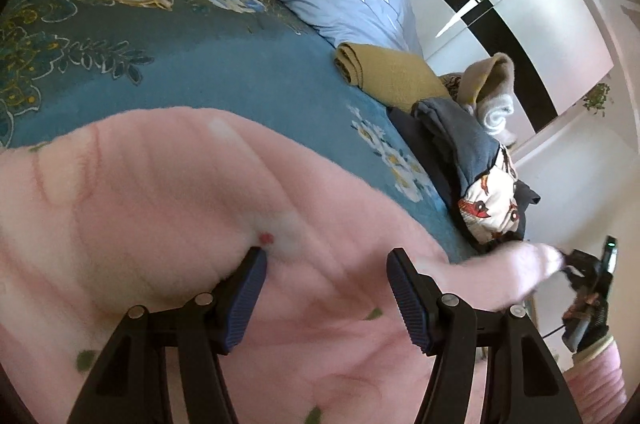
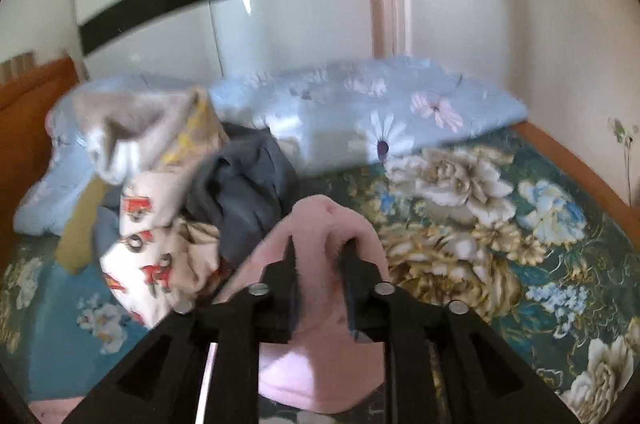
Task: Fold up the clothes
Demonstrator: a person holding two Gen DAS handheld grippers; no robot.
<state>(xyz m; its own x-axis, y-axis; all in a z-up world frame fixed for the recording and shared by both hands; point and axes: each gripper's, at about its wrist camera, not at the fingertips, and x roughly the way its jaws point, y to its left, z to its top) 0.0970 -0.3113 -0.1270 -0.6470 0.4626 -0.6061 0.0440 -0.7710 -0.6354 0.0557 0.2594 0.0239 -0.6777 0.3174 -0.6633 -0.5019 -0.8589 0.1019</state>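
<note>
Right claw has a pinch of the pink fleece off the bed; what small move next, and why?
Probably carry the right claw with its fold across the pink fleece toward the open left claw, which pins the flat part, so the fold lands neatly.

Right gripper point(image 2: 320, 252): jaws narrowly parted, pink fleece garment point(image 2: 324, 356) bunched between them. Behind: heap of unfolded clothes point(image 2: 180, 192), pale-blue daisy quilt point(image 2: 360, 104), teal floral bedspread point(image 2: 500, 264), white wardrobe point(image 2: 200, 4).
</note>
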